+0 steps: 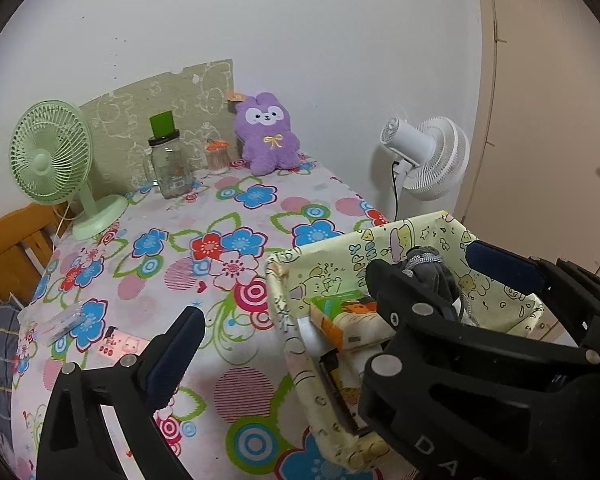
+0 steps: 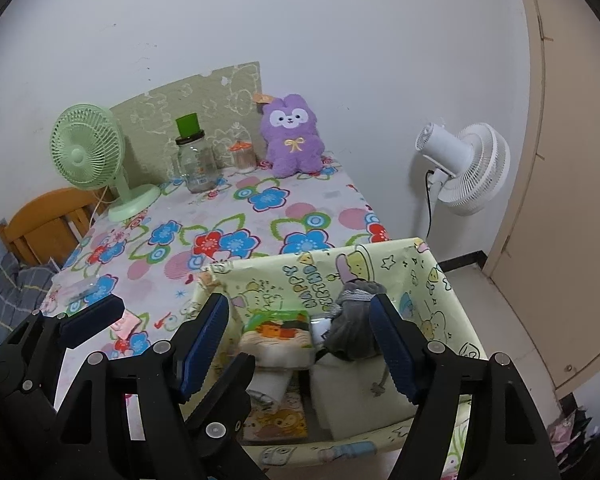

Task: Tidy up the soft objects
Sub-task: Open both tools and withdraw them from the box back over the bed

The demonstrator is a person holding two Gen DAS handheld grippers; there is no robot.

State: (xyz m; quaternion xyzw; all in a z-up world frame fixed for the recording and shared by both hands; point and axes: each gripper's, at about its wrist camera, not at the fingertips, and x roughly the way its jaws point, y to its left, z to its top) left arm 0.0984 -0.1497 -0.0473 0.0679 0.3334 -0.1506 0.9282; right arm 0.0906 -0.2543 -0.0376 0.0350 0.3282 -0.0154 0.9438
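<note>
A yellow cartoon-print fabric basket [image 2: 420,264] stands at the near right corner of the flowered table [image 1: 236,208]. In it lie a grey soft bundle with a cord [image 2: 354,320], a tissue pack with a green and orange print [image 2: 280,332] and a cream cloth item [image 2: 360,392]. My right gripper [image 2: 300,304] hangs open over the basket, the grey bundle loose beside its right pad. My left gripper [image 1: 288,300] is open wide at the basket's [image 1: 340,248] left edge with nothing held. A purple plush toy [image 1: 266,136] sits upright against the far wall.
At the back of the table stand a green desk fan [image 1: 48,152], a glass jar with a green lid [image 1: 170,164] and a small orange-topped jar [image 1: 217,156]. A clear plastic packet [image 1: 60,322] lies near left. A white fan [image 1: 428,156] and a door stand beyond the right edge.
</note>
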